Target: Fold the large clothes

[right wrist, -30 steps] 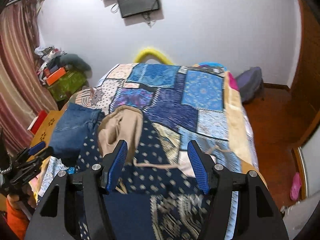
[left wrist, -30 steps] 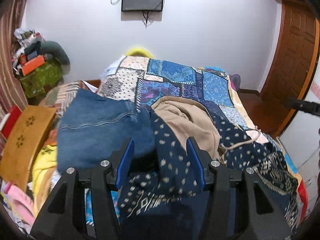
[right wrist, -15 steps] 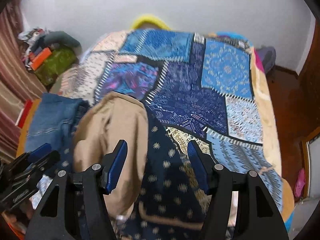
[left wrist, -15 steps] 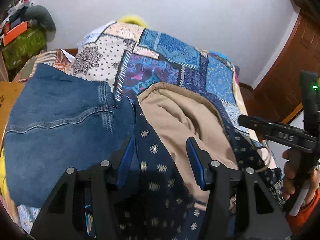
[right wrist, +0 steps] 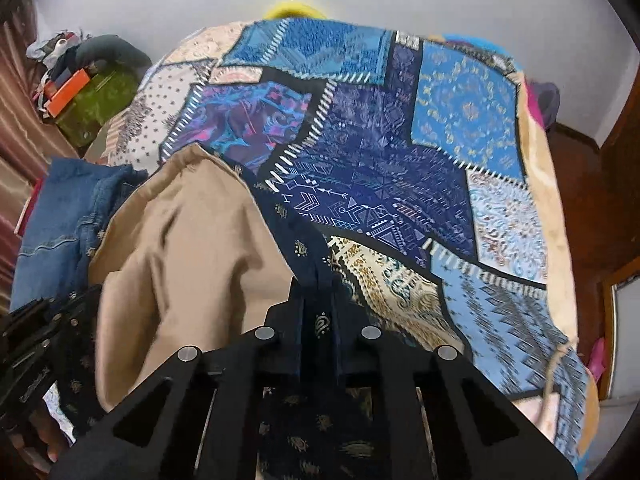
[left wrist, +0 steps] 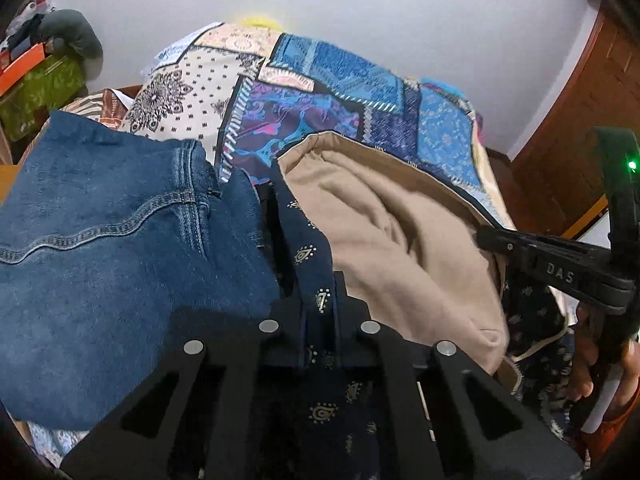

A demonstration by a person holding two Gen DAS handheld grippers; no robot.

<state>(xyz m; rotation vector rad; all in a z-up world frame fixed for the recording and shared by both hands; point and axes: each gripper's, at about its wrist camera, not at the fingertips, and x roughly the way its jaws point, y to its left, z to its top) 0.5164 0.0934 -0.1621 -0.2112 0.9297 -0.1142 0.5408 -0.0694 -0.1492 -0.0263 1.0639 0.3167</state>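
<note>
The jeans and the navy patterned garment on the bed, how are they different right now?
The jeans are plain blue denim with stitched seams; the navy patterned garment is darker with small gold motifs. The jeans lie free, while both the left gripper and right gripper pinch the navy garment. Both rest on the patchwork bedspread.

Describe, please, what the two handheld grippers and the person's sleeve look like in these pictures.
The left gripper and right gripper are matte black plastic with triangular cut-outs and round silver screw heads. Seen from the left wrist camera, the right gripper's side bears raised letters "DAS" and a green light. The person's sleeve is orange.
</note>
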